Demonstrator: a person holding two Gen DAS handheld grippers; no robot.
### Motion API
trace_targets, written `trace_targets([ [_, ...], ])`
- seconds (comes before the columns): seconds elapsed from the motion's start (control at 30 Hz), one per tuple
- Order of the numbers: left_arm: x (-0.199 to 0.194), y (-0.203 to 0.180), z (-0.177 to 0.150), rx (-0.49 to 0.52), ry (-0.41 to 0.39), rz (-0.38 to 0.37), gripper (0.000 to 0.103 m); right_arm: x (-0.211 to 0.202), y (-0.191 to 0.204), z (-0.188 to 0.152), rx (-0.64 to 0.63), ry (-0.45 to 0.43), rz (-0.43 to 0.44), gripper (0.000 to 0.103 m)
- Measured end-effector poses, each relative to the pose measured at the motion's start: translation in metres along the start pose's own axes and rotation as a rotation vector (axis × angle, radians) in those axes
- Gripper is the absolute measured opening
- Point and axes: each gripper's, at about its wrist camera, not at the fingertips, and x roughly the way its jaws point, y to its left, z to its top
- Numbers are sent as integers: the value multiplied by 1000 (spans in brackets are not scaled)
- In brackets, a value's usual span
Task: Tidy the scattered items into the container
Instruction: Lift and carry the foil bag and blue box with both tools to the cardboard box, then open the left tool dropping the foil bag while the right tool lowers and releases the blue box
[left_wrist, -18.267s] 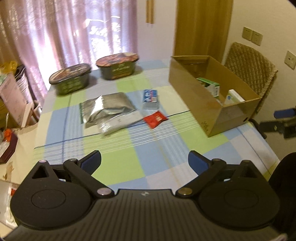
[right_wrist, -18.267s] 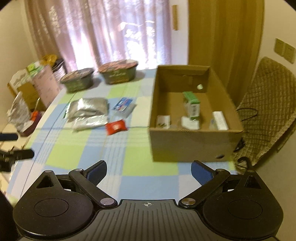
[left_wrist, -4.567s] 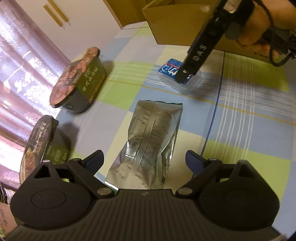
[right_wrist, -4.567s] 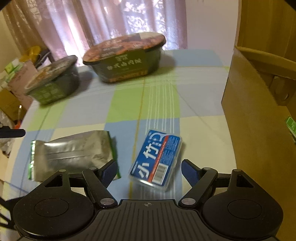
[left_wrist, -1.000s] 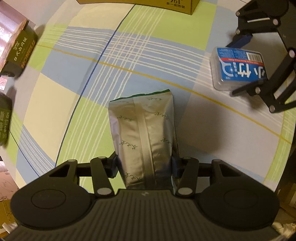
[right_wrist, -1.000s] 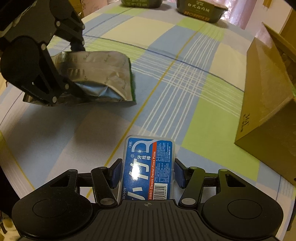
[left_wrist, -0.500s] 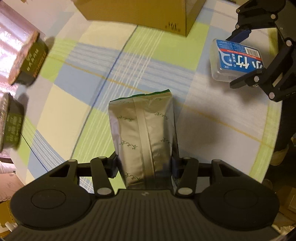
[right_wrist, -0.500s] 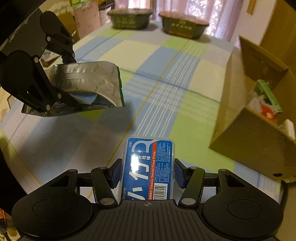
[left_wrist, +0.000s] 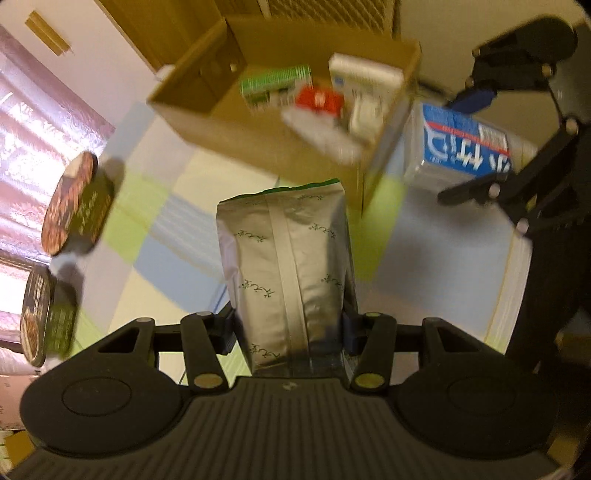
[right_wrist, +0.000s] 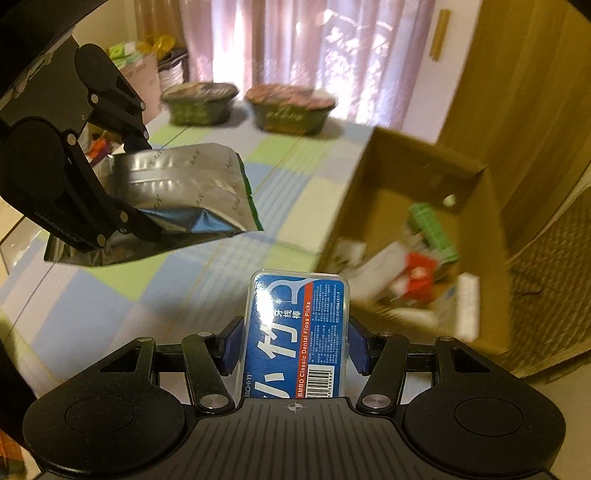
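The left claw (left_wrist: 290, 332) is clenching a silver foil pouch with a green top edge (left_wrist: 286, 258) by its lower end, so most of the pouch is sticking out ahead of the fingers, free to drop once released. The right claw (right_wrist: 295, 345) is grasping a clear plastic box of dental floss picks with a blue label (right_wrist: 297, 336) across its narrow sides, label up, which is leaving the far end unobstructed. Both items are being held in the air above the checked counter (right_wrist: 177, 280), near the open brown cardboard box (right_wrist: 424, 184), neither yet over its opening. Several small packets are already lying inside the box. Two dark green lidded noodle bowls (right_wrist: 291, 109) are sitting at the counter's far end, probably next in line.
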Motion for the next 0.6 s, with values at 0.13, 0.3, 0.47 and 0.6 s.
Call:
trace_targets([
  [0.13,-7,3,44,-93,-37,-38,47,-11,-36,10,-24,-13,-41,60],
  [0.3,2,11,89,-226,-70,-103,47,-12,-83,22,-57,-20,-86,60],
  [0.47,20,29,118,-418,-91,-177,47,-6,-121,31,-47,-11,-124,60],
  [0.6,41,46,130,-588,-97,-212,47,-1,-139,35,-33,-7,-138,60],
])
